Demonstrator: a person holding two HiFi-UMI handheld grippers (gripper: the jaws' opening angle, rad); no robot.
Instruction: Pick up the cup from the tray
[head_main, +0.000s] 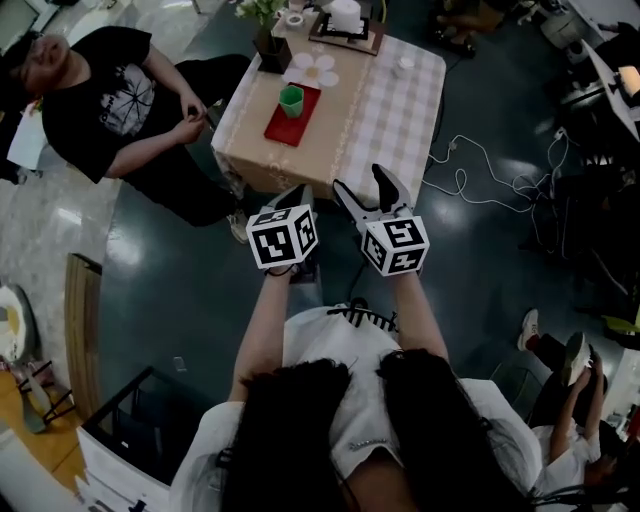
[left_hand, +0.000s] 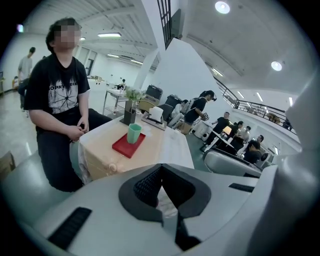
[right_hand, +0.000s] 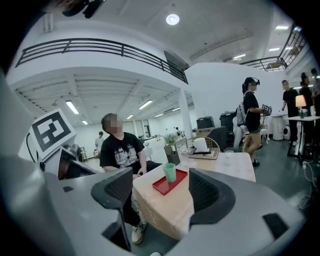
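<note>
A green cup (head_main: 291, 99) stands upright on a red tray (head_main: 285, 125) on the left half of a cloth-covered table (head_main: 345, 135), well ahead of both grippers. My left gripper (head_main: 297, 192) is held in the air short of the table's near edge. Its fingertips meet with nothing between them, and the cup (left_hand: 133, 133) and tray (left_hand: 127, 145) show far beyond it (left_hand: 161, 168). My right gripper (head_main: 362, 180) hangs beside it, jaws wide apart and empty. In the right gripper view the distant cup (right_hand: 170, 172) and tray (right_hand: 169, 183) lie between the spread jaws of the right gripper (right_hand: 161, 192).
A person in a black T-shirt (head_main: 105, 100) sits at the table's left side, hands close to the tray. At the far end stand a plant vase (head_main: 271, 48), a tissue box (head_main: 346, 22) and a flower-shaped mat (head_main: 318, 68). Cables (head_main: 470, 165) trail over the floor to the right.
</note>
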